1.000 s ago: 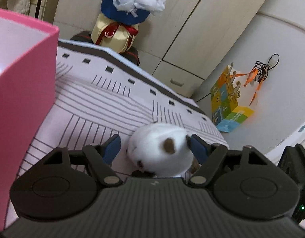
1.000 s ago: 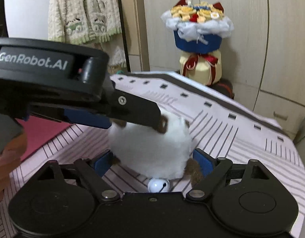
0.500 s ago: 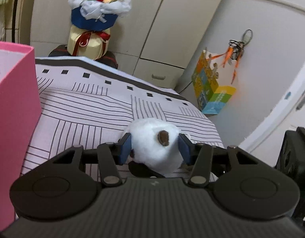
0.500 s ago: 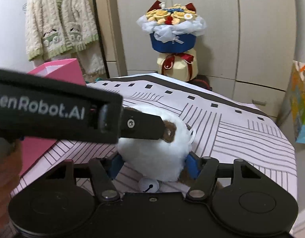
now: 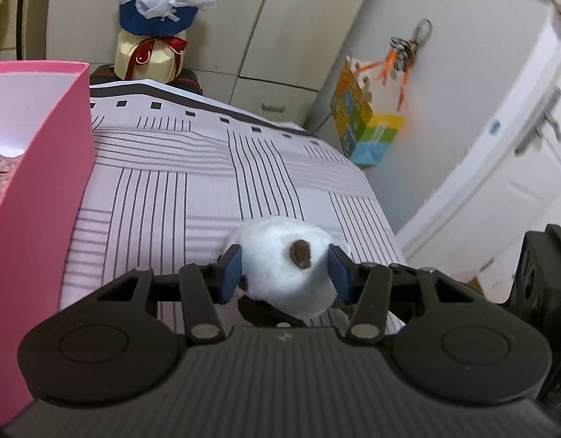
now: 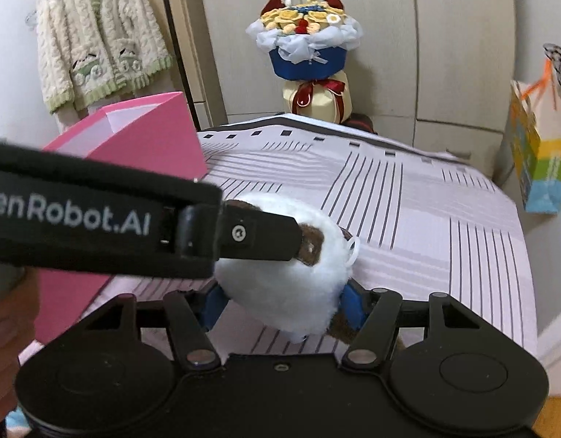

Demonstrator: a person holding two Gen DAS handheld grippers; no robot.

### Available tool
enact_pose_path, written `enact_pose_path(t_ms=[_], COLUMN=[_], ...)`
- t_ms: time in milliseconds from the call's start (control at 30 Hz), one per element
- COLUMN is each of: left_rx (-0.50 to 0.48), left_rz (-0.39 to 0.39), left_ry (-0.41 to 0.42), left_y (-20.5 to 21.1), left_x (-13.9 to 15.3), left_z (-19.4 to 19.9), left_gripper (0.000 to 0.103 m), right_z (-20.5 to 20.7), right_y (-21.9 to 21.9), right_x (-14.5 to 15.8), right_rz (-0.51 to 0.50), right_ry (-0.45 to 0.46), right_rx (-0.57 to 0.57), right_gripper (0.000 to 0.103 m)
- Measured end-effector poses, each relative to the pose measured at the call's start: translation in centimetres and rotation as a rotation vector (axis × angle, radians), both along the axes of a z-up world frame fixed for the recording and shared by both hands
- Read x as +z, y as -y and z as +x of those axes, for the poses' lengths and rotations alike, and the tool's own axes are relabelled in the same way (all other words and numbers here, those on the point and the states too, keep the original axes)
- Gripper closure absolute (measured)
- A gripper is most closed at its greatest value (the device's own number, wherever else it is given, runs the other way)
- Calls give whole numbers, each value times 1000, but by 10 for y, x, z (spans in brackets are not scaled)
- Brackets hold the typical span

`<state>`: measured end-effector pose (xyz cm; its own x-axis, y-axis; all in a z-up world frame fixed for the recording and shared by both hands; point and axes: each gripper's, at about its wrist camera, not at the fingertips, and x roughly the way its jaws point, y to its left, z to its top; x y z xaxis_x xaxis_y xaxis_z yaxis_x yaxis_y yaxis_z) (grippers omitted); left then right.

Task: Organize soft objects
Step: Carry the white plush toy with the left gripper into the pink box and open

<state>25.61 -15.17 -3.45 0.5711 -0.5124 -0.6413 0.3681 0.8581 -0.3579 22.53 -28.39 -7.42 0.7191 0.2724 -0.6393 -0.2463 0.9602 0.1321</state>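
Note:
A white plush toy point(image 5: 277, 259) with brown patches is squeezed between the blue pads of my left gripper point(image 5: 284, 268), which is shut on its upper part. In the right wrist view the same plush toy point(image 6: 291, 292) bulges between the pads of my right gripper point(image 6: 282, 304), shut on its lower body. One of the left gripper's fingers point(image 6: 258, 235) reaches in from the left and presses the toy's brown patch. The toy hangs just over the striped sheet point(image 5: 163, 197). An open pink box point(image 5: 43, 189) stands at the left.
The pink box point(image 6: 152, 142) sits on the bed's left side. A flower bouquet point(image 6: 306, 54) stands beyond the bed's far end, and a colourful gift bag point(image 6: 536, 168) hangs at the right. A cream cardigan point(image 6: 98, 36) hangs on the back wall. A hand point(image 6: 6, 328) holds the left gripper.
Both grippers' jaws have come in from wide around the toy to pressing on it. The toy has risen off the sheet, and both views have swung so the pink box shows more.

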Motion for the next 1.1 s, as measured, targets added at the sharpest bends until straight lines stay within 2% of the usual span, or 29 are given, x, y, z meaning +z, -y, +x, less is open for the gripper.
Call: enact_pose_path(t_ms=[233,400,633,767,1100], left_rx=[-65,-91,-121,-133,-141], left_rz=[5,14,34,13,25], left_ry=[-76,-96,-68,-56,14], left_y=[-18,-29,-46,-63,-108], left_x=[5,4,15,25,42], left_z=[-37,-65,-104,-126,-173], left_gripper=[53,54,54,54,54], right_z=[-49,-77,-107,-127,-168], right_y=[-15,-26,-43,-54,-88], right_x=[3,6,17,30,48], right_rz=[4,-16,-18,-33,-28], right_ry=[-29,-69,-103,-82,-30], right_rx=[-31,-32,-30,-7,47], right_gripper=[34,34,33,32,33])
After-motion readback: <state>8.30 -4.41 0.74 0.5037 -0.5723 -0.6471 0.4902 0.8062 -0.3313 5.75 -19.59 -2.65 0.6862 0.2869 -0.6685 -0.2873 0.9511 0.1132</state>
